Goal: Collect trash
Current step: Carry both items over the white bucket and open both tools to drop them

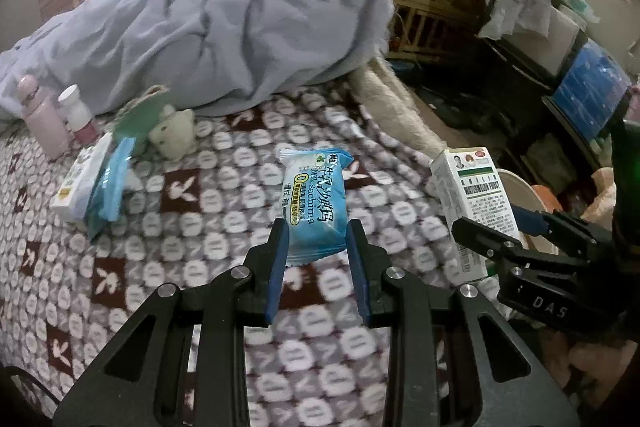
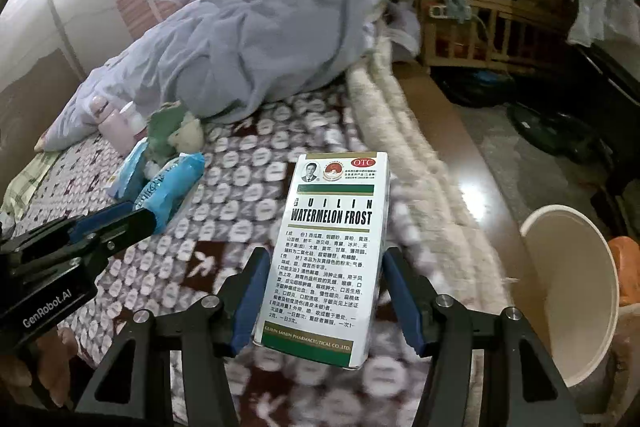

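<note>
- Left wrist: my left gripper is clamped on the blue snack packet, which sticks out ahead of the pads above the patterned blanket.
- Right wrist: my right gripper grips the medicine box between its fingers; a cream bin stands to its right.
</note>
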The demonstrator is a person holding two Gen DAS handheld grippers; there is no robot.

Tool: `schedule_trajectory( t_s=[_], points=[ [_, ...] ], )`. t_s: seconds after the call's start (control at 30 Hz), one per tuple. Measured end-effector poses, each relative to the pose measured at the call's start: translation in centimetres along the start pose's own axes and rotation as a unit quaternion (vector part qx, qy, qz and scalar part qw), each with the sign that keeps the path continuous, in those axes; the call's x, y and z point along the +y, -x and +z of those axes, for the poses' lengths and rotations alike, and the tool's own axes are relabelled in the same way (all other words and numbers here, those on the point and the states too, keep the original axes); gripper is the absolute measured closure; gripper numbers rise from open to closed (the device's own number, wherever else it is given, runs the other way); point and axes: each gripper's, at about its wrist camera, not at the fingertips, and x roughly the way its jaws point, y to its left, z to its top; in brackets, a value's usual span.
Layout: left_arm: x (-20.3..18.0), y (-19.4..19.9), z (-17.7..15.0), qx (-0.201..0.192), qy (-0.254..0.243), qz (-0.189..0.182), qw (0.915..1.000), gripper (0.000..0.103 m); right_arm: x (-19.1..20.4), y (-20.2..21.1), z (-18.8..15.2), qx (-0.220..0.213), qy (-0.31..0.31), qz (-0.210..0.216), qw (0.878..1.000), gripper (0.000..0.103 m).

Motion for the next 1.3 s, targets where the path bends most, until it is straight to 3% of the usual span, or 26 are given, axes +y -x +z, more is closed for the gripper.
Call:
schedule_trajectory(
  t_s=[0.33,0.63,1.07,1.3],
  points=[
    [-5.1,-1.8,1.2,0.011,-0.028,-0.034,0.9990,0.076,-5.1,1.6,-0.2,-0.008,-0.031,-0.037,0.999,0.046],
    [-11.5,-4.2,1.9,0.030,-0.069,-0.079,0.9940,0.076,-12.1,2.8,-1.6,-0.007,-0.083,-0.075,0.994,0.046],
    [-22.3,-8.9,2.8,0.082,-0.114,-0.161,0.9769,0.076,-23.3,3.9,-5.0,0.012,-0.184,-0.129,0.974,0.046],
    [-24.5,-11.1,3.3,0.107,-0.098,-0.212,0.9664,0.074,-26.7,3.1,-6.3,0.020,-0.230,-0.129,0.964,0.046]
  ],
)
